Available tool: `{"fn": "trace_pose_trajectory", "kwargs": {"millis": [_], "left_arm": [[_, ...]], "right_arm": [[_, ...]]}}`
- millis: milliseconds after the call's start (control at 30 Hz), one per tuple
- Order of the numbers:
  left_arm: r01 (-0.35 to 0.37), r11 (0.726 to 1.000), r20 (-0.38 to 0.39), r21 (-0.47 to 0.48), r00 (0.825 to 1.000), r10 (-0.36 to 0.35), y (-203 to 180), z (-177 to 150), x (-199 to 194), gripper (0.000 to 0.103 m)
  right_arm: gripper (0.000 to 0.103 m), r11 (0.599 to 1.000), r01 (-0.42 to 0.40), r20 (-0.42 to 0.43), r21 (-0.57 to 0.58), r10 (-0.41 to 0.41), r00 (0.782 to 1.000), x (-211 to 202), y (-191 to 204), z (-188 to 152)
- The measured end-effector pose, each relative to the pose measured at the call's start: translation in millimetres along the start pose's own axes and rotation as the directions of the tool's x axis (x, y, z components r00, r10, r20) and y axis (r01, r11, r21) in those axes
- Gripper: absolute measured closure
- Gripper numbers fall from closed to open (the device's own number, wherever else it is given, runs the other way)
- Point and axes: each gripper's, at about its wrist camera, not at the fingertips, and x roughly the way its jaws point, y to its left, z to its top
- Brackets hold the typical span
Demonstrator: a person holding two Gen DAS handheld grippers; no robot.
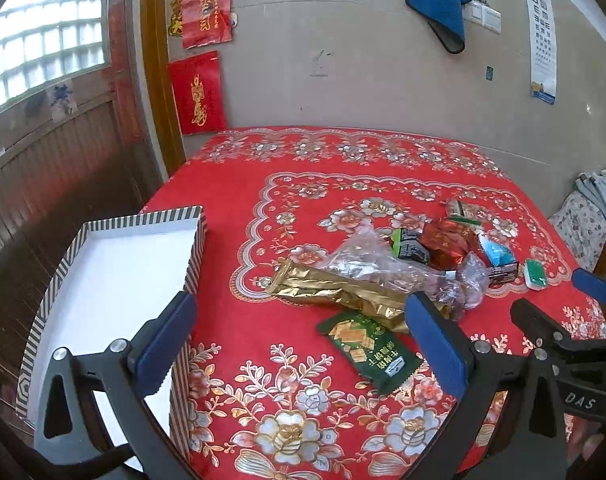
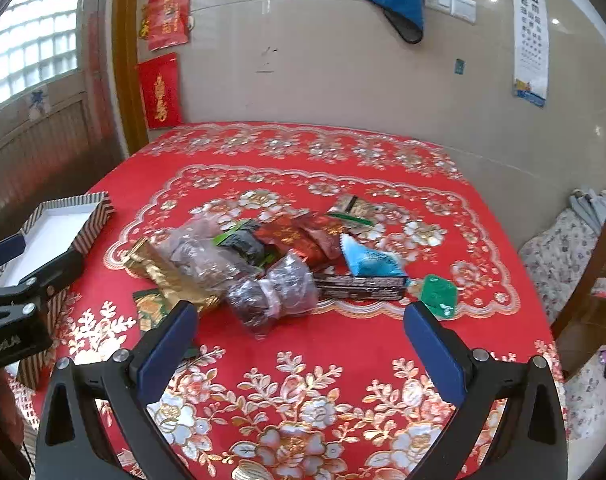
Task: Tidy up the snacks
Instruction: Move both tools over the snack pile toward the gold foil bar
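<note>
My left tool (image 1: 299, 340) and right tool (image 2: 299, 340) both hang with fingers spread, gripping nothing, above the red tabletop (image 1: 263, 208). The snack pile (image 2: 271, 264) lies just ahead of my right tool; the green packet (image 1: 369, 350), printed with Chinese characters I can't make out, sits between my left fingers. My right tool's body (image 1: 579, 400) reads "DAS", and the striped box (image 1: 103, 272) is at my left tool's left.

Bright window daylight, fisheye-warped edges

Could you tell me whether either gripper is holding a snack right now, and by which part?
Nothing is held: the left gripper and right gripper both have open, empty jaws.
</note>
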Motion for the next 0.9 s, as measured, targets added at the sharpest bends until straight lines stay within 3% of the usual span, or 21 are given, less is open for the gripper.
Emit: {"fn": "trace_pose_trajectory", "kwargs": {"millis": [367,900], "left_arm": [[0.019,0.999,-0.015,-0.036,1.0,-0.019,10,5,7,0.0],[-0.025,0.997,-0.048,-0.075,0.999,0.021,31,19,22,0.0]], "right_arm": [[0.0,1.0,-0.02,-0.024,0.005,0.02,1.0,2,-2,-2],[0.0,0.998,-0.068,-0.059,-0.01,0.067,0.996,11,2,-9]]}}
